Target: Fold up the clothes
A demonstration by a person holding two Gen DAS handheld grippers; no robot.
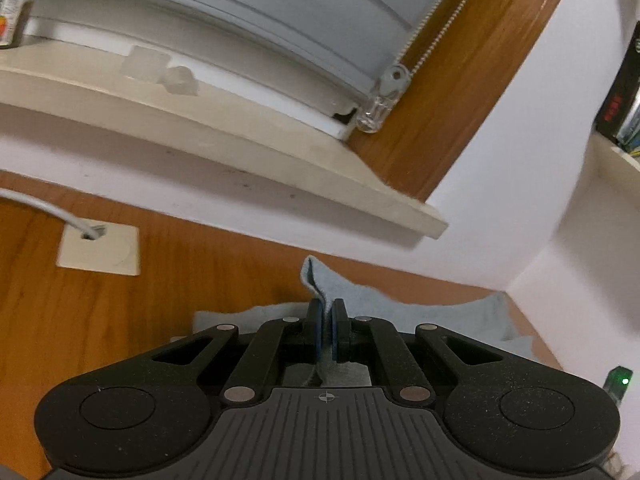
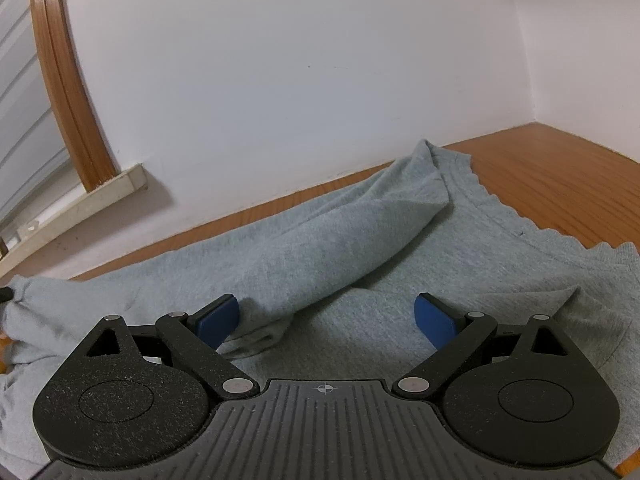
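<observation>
From my left tongs' camera, going left to right: a white cable (image 1: 44, 206) runs into a cream floor-box plate (image 1: 100, 250) set into the wooden tabletop (image 1: 80, 320). Above it a pale window sill (image 1: 240, 160) juts out from the wall, with grey blinds (image 1: 240, 12) behind it and a clear plastic cord weight (image 1: 378, 110) hanging at the end of a beaded chain. In the middle, my left tongs (image 1: 326, 330) are closed on a pinch of the grey sweatshirt (image 1: 360, 296); a small peak of fabric stands up just past the blue pads, and the rest of the cloth spreads flat on the wood beyond them. Further right is a white wall, then a recessed shelf with dark, blurred items I cannot identify.

From my right tongs' camera, going left to right: a curved wooden window frame (image 2: 64, 80), then a plain white wall. Below it the grey sweatshirt (image 2: 480, 248) lies across the wooden tabletop (image 2: 560, 168), its ribbed, wavy edge towards the right. One sleeve (image 2: 320, 240) is folded diagonally over the body, running from the far edge down to the near left. My right tongs (image 2: 326, 320) stand wide open just above the cloth, gripping nothing, the left blue pad (image 2: 218, 320) beside the sleeve's cuff end.
</observation>
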